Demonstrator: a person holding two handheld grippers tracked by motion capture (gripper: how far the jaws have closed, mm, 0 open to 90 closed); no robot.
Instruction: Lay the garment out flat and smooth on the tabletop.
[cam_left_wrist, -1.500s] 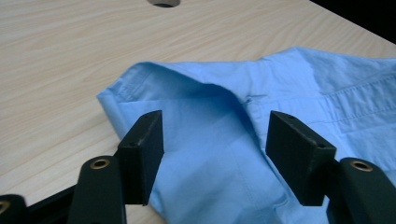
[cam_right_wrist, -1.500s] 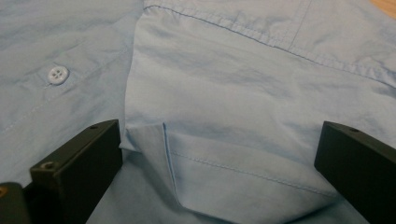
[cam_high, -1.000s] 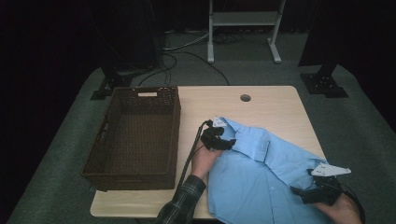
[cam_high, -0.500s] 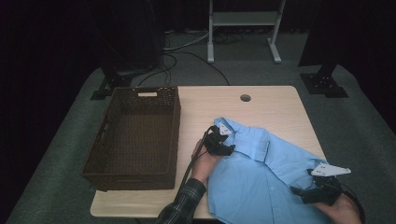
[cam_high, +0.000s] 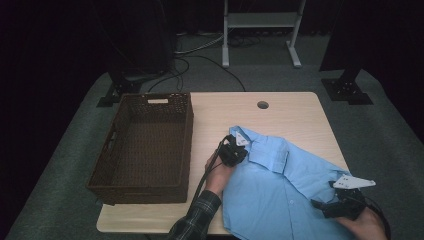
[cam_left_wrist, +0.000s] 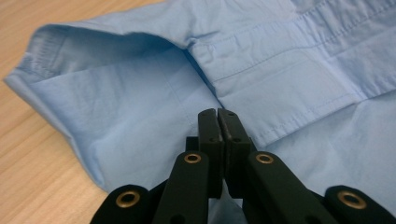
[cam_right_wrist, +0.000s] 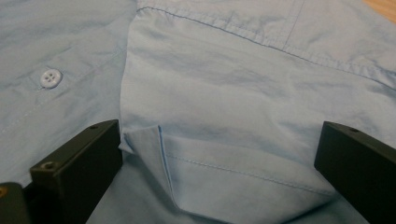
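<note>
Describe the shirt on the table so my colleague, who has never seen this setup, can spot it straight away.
Start at the light wooden table. A dark woven basket takes up its left part; the shirt lies to the basket's right, spread over the near right part of the tabletop. It is the sole piece of cloth: pale blue, buttoned, with a collar, and a gripper rests at each end.

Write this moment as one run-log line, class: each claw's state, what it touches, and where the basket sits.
left claw: just closed, shut on blue shirt | right claw: open over shirt | basket: left of shirt, nothing inside
</note>
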